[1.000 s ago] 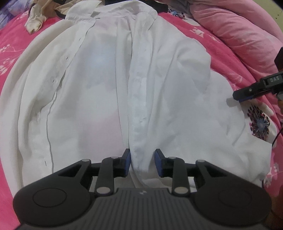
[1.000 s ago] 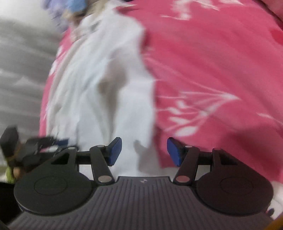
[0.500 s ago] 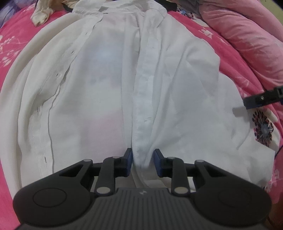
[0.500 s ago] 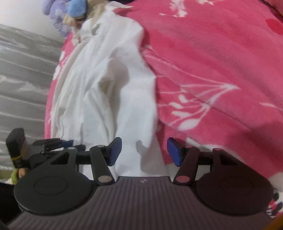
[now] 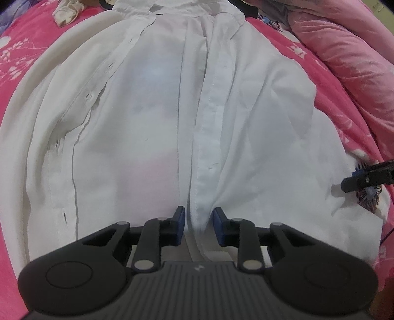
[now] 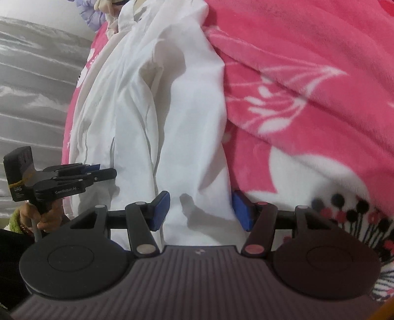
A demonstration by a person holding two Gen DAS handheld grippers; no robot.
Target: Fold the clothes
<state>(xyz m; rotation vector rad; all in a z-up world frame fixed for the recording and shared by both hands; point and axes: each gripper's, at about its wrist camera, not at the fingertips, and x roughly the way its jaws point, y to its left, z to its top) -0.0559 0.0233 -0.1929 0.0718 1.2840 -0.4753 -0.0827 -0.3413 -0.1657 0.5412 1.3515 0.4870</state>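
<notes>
A white button-up shirt lies spread open, collar far, on a pink floral bedspread. My left gripper is at the shirt's near hem with its jaws part-open around the button placket; the cloth sits between the pads without being pinched. My right gripper is open over the shirt's right side edge, hem cloth between its blue pads. The right gripper's tip shows at the right edge of the left wrist view. The left gripper shows at the left of the right wrist view.
A pink quilted pillow or duvet lies at the far right. A crumpled beige garment lies beyond the collar at the far left. A grey curtain or wall is left of the bed.
My left gripper moved forward along the placket and its jaws narrowed slightly. My right gripper came down closer onto the shirt's side edge, staying open.
</notes>
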